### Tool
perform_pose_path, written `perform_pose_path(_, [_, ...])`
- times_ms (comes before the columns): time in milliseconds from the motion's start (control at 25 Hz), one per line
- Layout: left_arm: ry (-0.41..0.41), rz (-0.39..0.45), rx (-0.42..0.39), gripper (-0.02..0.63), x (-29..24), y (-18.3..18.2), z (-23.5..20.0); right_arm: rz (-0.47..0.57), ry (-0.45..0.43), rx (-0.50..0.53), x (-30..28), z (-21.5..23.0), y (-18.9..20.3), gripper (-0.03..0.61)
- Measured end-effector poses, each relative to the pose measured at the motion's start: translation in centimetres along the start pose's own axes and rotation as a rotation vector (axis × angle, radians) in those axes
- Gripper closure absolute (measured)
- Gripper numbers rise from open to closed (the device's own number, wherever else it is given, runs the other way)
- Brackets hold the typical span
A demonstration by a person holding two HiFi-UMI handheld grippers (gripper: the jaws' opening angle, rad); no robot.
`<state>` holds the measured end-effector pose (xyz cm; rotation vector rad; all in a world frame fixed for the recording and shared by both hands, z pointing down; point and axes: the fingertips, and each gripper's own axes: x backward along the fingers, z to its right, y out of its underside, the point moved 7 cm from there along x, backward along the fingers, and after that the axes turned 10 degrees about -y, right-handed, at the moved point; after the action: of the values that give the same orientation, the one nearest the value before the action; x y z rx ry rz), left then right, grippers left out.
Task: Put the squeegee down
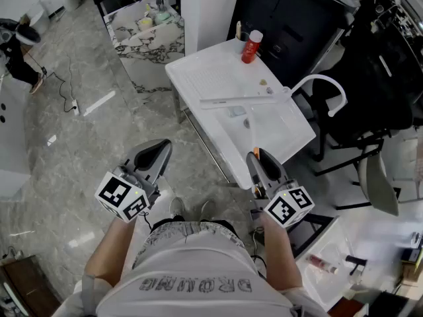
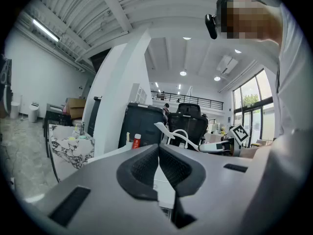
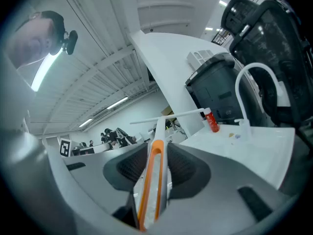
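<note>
My right gripper [image 1: 255,158] is shut on the squeegee's orange and white handle [image 3: 152,177], which runs up between the dark pads [image 3: 183,166]. The handle reaches forward over the white table [image 1: 205,71]. The squeegee's long white blade [image 1: 241,100] lies crosswise over the tabletop; I cannot tell whether it touches the surface. In the right gripper view the blade [image 3: 168,116] shows as a thin white bar beyond the jaws. My left gripper [image 1: 158,152] hangs over the floor left of the table, jaws shut [image 2: 158,153] with nothing between them.
A red bottle [image 1: 250,47] stands at the table's far edge. A black office chair [image 1: 370,91] with a white armrest [image 1: 327,84] is to the table's right. A marble-topped table [image 1: 142,35] with small items stands at the back left. A cable [image 1: 66,94] lies on the floor.
</note>
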<state>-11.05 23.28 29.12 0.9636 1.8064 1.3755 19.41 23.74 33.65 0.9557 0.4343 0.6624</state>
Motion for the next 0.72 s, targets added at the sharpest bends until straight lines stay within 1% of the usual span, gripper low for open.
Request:
perform_pose_path(360, [-0.002,-0.004,-0.003,0.591,-0.3,0.2,0.2,0.008,-0.018,-0.021,-0.2,0.4,-0.2,0.44])
perform_pose_path(720, [-0.012,-0.01,-0.011,0.591,-0.6,0.5,1.2,-0.004,-0.024,-0.027,0.4,1.4,-0.3,0.44])
